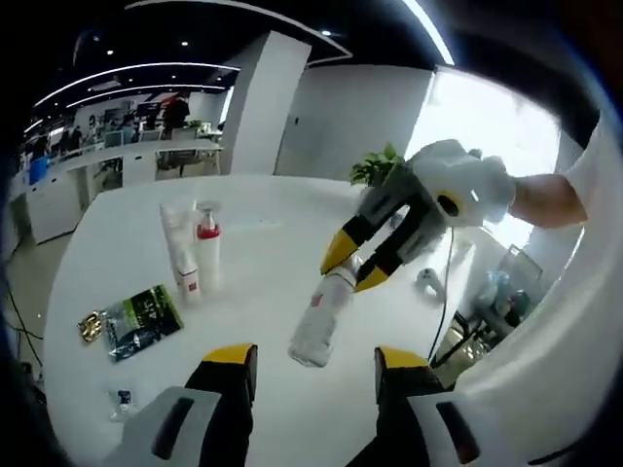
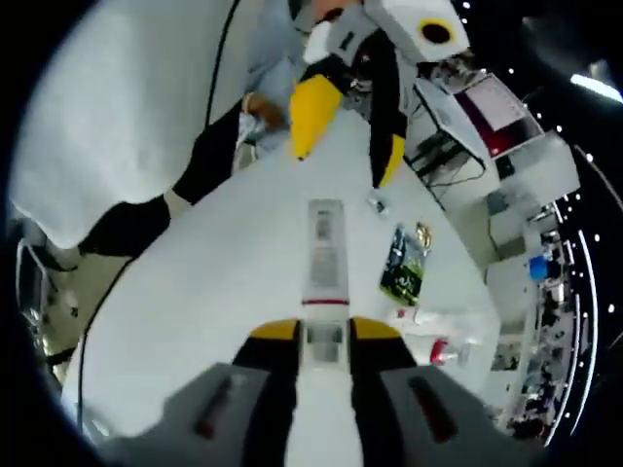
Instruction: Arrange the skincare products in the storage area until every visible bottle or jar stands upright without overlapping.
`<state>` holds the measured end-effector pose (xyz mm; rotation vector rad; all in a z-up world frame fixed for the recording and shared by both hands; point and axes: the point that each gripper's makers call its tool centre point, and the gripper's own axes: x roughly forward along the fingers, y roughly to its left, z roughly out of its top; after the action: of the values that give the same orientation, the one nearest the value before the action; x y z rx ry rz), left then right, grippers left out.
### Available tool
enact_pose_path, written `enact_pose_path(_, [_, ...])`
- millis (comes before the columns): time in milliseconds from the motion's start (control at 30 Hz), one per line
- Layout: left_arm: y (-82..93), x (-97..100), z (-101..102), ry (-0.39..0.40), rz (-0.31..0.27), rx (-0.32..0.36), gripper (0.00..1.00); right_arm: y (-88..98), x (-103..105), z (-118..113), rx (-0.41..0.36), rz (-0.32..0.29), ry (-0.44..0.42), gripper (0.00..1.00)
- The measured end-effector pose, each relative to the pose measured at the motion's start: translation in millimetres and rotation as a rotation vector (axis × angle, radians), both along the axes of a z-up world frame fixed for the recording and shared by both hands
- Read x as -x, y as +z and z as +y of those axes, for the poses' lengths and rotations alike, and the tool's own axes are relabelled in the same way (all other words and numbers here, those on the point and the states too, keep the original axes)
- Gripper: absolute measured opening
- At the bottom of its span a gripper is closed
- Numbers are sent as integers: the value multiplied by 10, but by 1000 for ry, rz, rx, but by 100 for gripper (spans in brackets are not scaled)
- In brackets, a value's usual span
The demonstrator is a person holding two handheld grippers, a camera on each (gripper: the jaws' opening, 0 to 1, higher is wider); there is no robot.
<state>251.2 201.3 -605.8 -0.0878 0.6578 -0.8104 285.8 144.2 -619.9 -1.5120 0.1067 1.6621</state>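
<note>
Right gripper [image 2: 324, 333] fingers clamp the tube [image 2: 324, 255] — lifted off the table [image 2: 195, 292].

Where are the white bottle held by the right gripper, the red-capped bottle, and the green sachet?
white bottle [image 1: 321, 321]: left gripper view, on its body.
red-capped bottle [image 1: 207, 255]: left gripper view, on its white body under the cap.
green sachet [image 1: 143, 319]: left gripper view, on its middle.

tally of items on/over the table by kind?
Upright white tube with red band: 1
Upright bottle with red cap: 1
Clear plastic bottle gripped by right tool: 1
Dark green sachet: 1
Gold-wrapped piece: 1
Small blue-labelled item: 1
Total: 6
</note>
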Motion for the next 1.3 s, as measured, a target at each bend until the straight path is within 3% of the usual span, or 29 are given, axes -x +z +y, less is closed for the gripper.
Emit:
enact_pose_path(67, [-21, 17, -38, -20, 23, 11, 51, 37, 44, 17, 18, -11, 34, 19])
enact_pose_path(100, [-81, 33, -84, -52, 55, 9, 51, 115, 113, 75, 31, -47, 96, 19])
enact_pose_path(167, [-95, 32, -119, -73, 58, 12, 50, 154, 206, 123, 41, -59, 154, 19])
enact_pose_path(333, [-116, 183, -266, -156, 170, 90, 43, 208, 364, 207, 65, -103, 252, 19])
enact_pose_path(433, [-120, 257, -304, -183, 194, 111, 34, 233, 435, 259, 77, -130, 312, 19])
enact_pose_path(667, [-145, 378, -295, -191, 242, 156, 25, 256, 555, 354, 93, -169, 407, 19])
enact_pose_path(867, [-95, 439, -261, -172, 240, 193, 23, 254, 568, 388, 88, -173, 427, 20])
enact_pose_path(1033, [-79, 451, -233, -137, 240, 231, 22, 232, 570, 410, 69, -144, 397, 21])
enact_pose_path(1300, [-139, 492, -262, -141, 262, 255, 22, 103, 492, 381, 62, -124, 335, 31])
